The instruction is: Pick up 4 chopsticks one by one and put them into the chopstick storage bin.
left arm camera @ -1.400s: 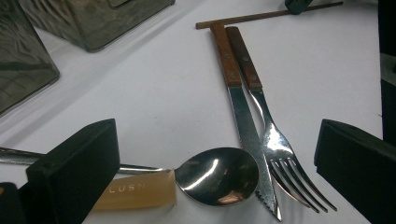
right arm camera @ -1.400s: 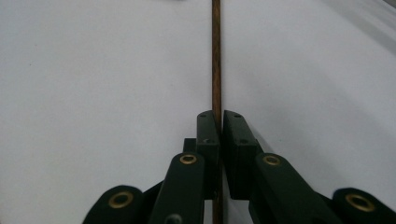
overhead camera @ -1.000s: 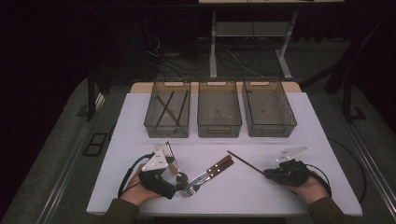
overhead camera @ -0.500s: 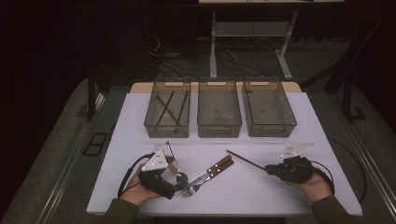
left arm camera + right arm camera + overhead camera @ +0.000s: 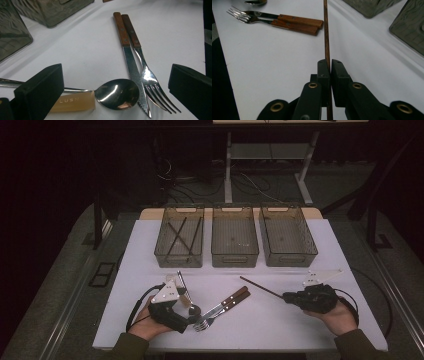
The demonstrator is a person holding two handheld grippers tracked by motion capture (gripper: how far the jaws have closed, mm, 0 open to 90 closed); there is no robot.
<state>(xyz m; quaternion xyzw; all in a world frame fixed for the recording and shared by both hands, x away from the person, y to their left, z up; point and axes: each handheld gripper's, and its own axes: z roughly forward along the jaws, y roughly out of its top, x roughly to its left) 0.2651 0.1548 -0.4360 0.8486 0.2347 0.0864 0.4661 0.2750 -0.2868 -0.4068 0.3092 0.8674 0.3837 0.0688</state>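
The right gripper (image 5: 289, 297) is clamped on a chopstick (image 5: 261, 287) near the table's (image 5: 280, 330) front right corner; the stick runs out from between the jaws toward the table's middle, its far end short of the knife (image 5: 226, 304) and fork (image 5: 220, 312). The left gripper (image 5: 192, 312) sits near the front left with its jaws wide apart, a spoon (image 5: 117, 94), the knife blade and the fork tines lying between them untouched.
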